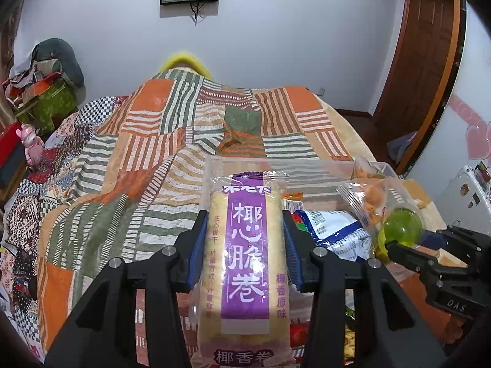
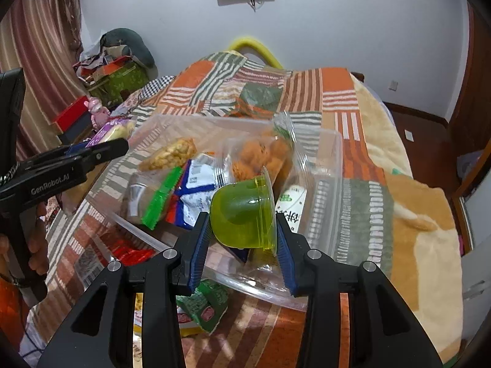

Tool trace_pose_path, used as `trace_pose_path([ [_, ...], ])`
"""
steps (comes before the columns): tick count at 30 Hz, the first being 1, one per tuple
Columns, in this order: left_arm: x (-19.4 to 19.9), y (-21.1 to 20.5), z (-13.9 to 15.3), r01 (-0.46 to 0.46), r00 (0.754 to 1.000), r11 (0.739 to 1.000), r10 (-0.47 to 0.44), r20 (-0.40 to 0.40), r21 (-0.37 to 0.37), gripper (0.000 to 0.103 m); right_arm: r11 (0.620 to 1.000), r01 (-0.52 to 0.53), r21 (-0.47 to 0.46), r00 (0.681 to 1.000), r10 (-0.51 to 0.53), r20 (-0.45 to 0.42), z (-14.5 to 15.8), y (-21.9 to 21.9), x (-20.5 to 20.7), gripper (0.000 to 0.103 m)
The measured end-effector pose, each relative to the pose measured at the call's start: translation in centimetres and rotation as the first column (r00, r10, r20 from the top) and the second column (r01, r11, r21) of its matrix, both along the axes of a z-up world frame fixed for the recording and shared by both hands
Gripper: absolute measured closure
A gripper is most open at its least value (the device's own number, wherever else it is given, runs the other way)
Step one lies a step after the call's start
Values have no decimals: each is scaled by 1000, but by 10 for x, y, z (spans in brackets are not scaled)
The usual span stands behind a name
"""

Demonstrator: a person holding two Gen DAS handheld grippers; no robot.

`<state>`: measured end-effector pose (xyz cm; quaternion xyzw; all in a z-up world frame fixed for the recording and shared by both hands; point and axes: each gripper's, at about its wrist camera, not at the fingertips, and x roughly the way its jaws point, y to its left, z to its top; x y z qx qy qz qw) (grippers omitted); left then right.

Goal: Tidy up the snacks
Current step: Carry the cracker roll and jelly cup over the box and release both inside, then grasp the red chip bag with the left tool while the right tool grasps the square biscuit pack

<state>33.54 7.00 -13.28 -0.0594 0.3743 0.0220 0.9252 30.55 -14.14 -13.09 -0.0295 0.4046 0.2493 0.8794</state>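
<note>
My left gripper [image 1: 244, 239] is shut on a purple-labelled coconut roll packet [image 1: 245, 254], held upright above the bed; it also shows at the left of the right wrist view [image 2: 110, 130]. My right gripper [image 2: 242, 233] is shut on a green jelly cup [image 2: 244, 211], held over the near edge of a clear plastic bin [image 2: 331, 190]. The bin holds several snack bags: an orange snack bag [image 2: 260, 156], a blue-white packet [image 2: 196, 190] and a yellow puffed snack bag [image 2: 170, 155]. The jelly cup [image 1: 402, 225] and right gripper [image 1: 396, 250] show at the right of the left wrist view.
The bin rests on a bed with a patchwork orange, green and striped quilt [image 1: 172, 128]. Loose packets lie in front of the bin: a green one [image 2: 208, 306] and a red one [image 2: 129, 253]. Cluttered boxes [image 1: 40, 98] stand at the left, a wooden door [image 1: 420, 61] at the right.
</note>
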Motion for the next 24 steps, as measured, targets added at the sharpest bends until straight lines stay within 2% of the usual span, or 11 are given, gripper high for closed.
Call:
trace_pose_path([
  [4, -1, 2, -4, 2, 1000, 999, -2, -21, -34, 57, 1000, -7, 23, 1000, 7, -11, 4, -3, -2, 64],
  [10, -20, 3, 7, 6, 1000, 1000, -7, -10, -29, 48, 1000, -11, 7, 999, 10, 43, 19, -1, -16, 53],
  [13, -38, 3, 10, 6, 1000, 999, -6, -1, -44, 39, 1000, -21, 21, 998, 20, 58, 27, -4, -27, 50],
  [15, -48, 0, 5, 27, 999, 998, -28, -26, -56, 39, 999, -29, 22, 998, 27, 65, 29, -4, -33, 49],
  [19, -69, -10, -3, 57, 996, 998, -59, -64, -28, 38, 999, -38, 23, 997, 37, 64, 29, -4, -42, 49],
  [24, -84, -17, -7, 73, 993, 996, -78, -86, -55, 30, 999, -43, 17, 998, 42, 47, 20, -3, -50, 44],
])
